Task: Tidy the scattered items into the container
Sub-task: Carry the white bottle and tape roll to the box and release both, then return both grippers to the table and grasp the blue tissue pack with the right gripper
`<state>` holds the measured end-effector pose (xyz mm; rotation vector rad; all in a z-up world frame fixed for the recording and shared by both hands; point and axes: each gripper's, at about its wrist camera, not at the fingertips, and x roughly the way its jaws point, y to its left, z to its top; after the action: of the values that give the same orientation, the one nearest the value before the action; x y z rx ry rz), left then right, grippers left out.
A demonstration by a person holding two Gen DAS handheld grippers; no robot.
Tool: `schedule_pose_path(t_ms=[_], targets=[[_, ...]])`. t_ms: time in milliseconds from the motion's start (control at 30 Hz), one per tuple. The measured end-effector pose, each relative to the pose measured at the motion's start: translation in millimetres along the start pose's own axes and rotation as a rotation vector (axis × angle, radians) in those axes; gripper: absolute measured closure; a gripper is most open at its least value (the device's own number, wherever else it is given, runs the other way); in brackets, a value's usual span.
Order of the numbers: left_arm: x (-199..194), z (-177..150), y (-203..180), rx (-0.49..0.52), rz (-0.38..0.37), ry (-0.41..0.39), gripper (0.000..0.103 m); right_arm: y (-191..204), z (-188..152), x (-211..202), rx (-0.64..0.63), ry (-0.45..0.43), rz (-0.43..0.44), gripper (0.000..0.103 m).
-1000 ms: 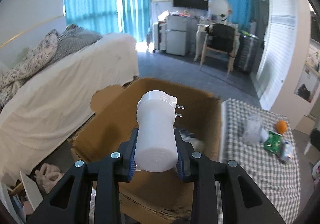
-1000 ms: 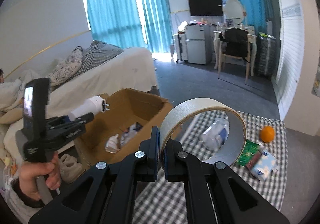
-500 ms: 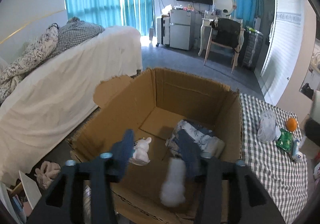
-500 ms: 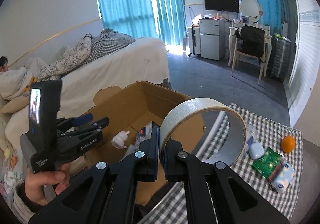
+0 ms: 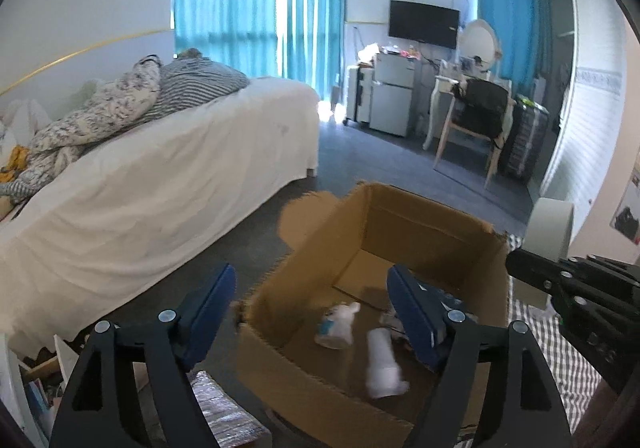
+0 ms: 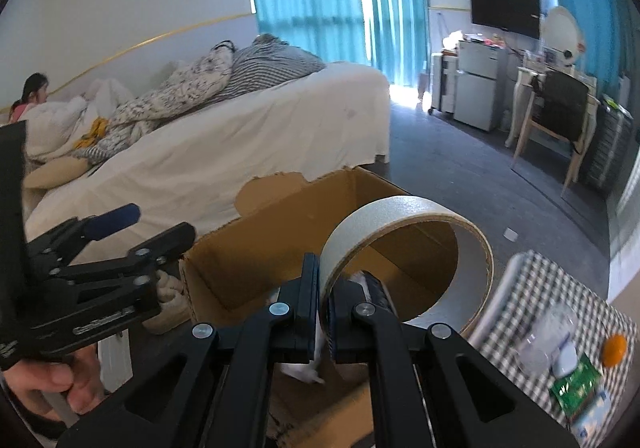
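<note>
Dropped white plug adapter (image 5: 383,364), blurred, in cardboard box (image 5: 320,392)

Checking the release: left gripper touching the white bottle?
Apart. In the left wrist view, the left gripper is open, and the white bottle lies in the box, clear of both fingers.

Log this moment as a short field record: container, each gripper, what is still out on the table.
container: open cardboard box on the floor beside the bed
in box: white plug adapter, blurred, plus a small white item
left gripper: open, empty, over the box
right gripper: shut on tape roll, held above the box
checked table: orange, green packet, clear plastic item
</note>
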<state>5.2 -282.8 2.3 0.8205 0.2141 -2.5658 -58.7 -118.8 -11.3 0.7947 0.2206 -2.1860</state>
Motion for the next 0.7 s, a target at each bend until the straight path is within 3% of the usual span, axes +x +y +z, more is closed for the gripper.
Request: schedule_pose_path(t_ms=[200,233,300,333,367,700], targets=[[2.1,-0.8,15.2,-0.016,0.022,0.008,0.021,5.1,4.8,23.7,-0.007,0.015,0.008,0.098],[2.7,-1.2,15.9,-0.014,0.024,0.010,0.021,4.1,5.8,26.8,-0.003,0.018,0.002,0.093],[4.2,-1.9,15.4,-0.007,0.026,0.011,0.021,0.4,6.1,31.6,0.007,0.027,-0.011,0.064],[5.0,-2.2,14.4,-0.004,0.025,0.013,0.021,-2.1,6.0,33.4,0.016,0.031,-0.006,0.034],[5.0,-2.6,13.0,-0.001,0.024,0.014,0.021,-4.6,5.4,34.2,0.028,0.029,0.005,0.018],[0.5,-4.0,1.1,0.018,0.004,0.008,0.021,-18.6,7.2,20.9,0.054,0.004,-0.029,0.009]])
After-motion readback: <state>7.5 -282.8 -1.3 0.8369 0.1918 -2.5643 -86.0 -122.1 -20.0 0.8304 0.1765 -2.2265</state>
